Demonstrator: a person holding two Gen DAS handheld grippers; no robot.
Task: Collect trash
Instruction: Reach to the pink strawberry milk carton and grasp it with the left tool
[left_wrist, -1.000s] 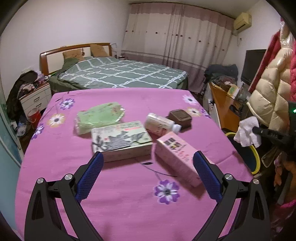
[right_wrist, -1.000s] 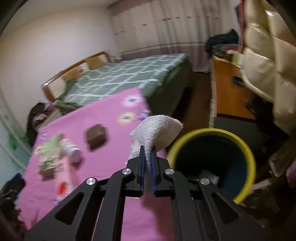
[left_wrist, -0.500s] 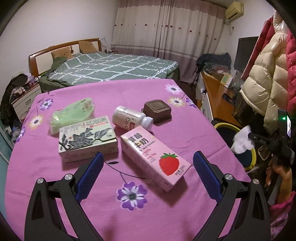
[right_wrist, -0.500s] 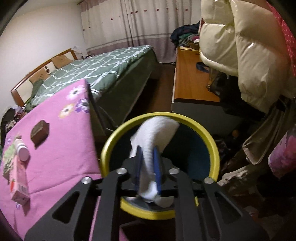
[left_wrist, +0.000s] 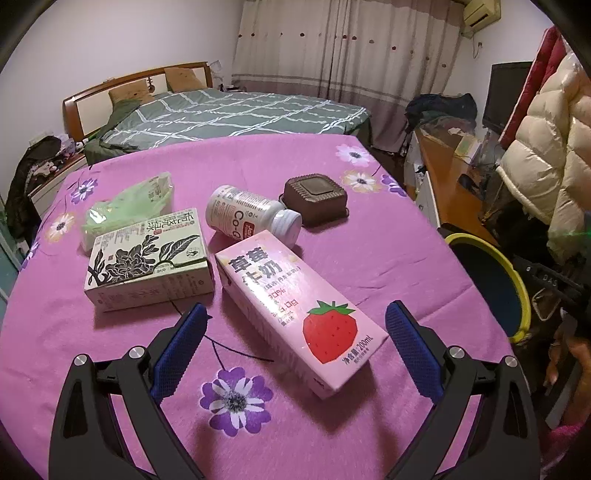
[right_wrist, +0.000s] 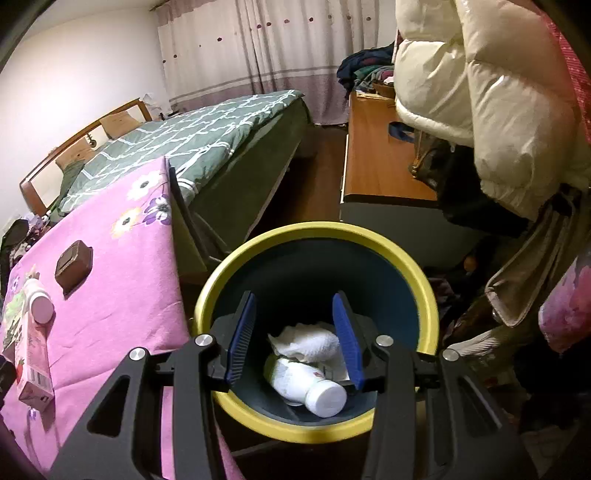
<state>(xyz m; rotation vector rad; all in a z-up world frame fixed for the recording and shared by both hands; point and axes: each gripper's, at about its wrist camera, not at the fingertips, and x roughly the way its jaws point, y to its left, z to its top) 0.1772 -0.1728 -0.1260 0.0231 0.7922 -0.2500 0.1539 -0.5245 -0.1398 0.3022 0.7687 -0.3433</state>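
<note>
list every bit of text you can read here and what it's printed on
"草莓牛奶" and "200mL": pink strawberry milk carton; its smaller print is too blurred to read.
"Co-C", cut off by the carton: white bottle lying on the pink cloth.
Green tea box: large characters on its lid, too stylised and skewed to read surely.
Green packet: print too faint.
White bottle in the bin: only a red mark, unreadable.

Domestic bedroom. Evidence: 1 made bed (left_wrist: 236, 114) with wooden headboard (left_wrist: 136, 86) and green checked cover, full-length curtains (left_wrist: 347, 48), wall air conditioner (left_wrist: 480, 13), padded coats (right_wrist: 491, 96) hanging, cluttered nightstand (left_wrist: 51, 177), floral-clothed surface (left_wrist: 369, 254).
</note>
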